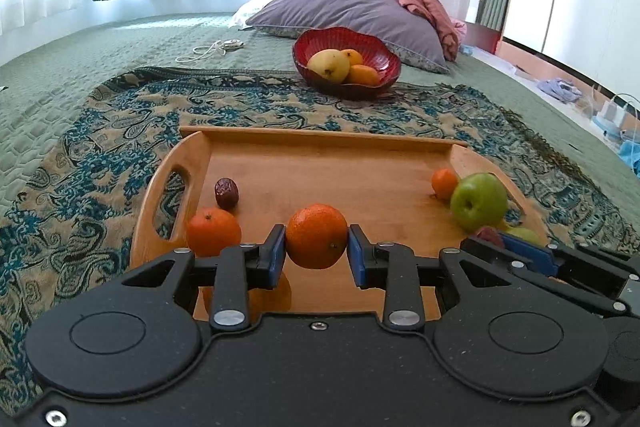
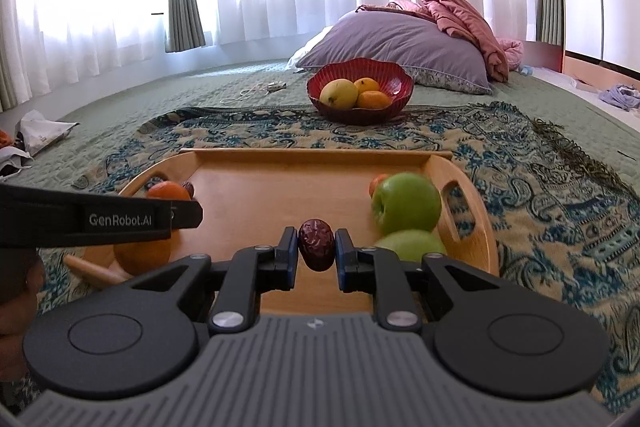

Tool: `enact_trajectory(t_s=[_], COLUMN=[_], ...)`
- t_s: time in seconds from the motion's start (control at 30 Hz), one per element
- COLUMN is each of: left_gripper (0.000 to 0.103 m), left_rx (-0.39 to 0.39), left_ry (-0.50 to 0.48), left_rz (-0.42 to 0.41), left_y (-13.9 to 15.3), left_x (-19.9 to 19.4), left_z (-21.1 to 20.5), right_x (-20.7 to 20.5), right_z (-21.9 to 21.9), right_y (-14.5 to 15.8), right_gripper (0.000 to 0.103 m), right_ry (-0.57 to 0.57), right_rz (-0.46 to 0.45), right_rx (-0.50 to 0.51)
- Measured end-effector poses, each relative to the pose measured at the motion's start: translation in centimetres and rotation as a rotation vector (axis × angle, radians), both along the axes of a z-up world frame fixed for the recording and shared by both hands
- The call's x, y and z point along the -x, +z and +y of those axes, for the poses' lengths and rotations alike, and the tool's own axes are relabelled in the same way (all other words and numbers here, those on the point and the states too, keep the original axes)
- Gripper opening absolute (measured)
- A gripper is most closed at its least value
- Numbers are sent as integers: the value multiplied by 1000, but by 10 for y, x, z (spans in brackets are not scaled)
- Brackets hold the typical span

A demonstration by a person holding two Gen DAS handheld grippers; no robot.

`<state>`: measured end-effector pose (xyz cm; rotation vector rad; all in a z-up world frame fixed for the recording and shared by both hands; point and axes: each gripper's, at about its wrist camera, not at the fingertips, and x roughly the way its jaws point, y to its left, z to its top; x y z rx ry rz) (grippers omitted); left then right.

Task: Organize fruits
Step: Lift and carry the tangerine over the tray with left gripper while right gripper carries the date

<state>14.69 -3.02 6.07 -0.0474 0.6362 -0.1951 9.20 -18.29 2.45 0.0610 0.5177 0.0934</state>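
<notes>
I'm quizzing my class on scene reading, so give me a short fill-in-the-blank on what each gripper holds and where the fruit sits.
1. The left gripper is shut on an ____.
2. The right gripper grips a wrinkled dark red ____.
3. The yellow pear lies in the red ____.
4. The green apple sits on the wooden ____.

Missing words: orange; date; bowl; tray
</notes>
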Motion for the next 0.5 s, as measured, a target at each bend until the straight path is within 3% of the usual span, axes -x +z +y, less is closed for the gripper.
enact_trajectory(t_s=[0.5], left_gripper=[31], left_rx=[-69], left_ry=[26], left_rz=[51], left_y=[-24], left_x=[-43], left_z=[-3], right_x=[-56], right_z=[7], right_y=[-10], right_gripper=[23], right_ry=[16], right_rz=[77], right_rx=[59])
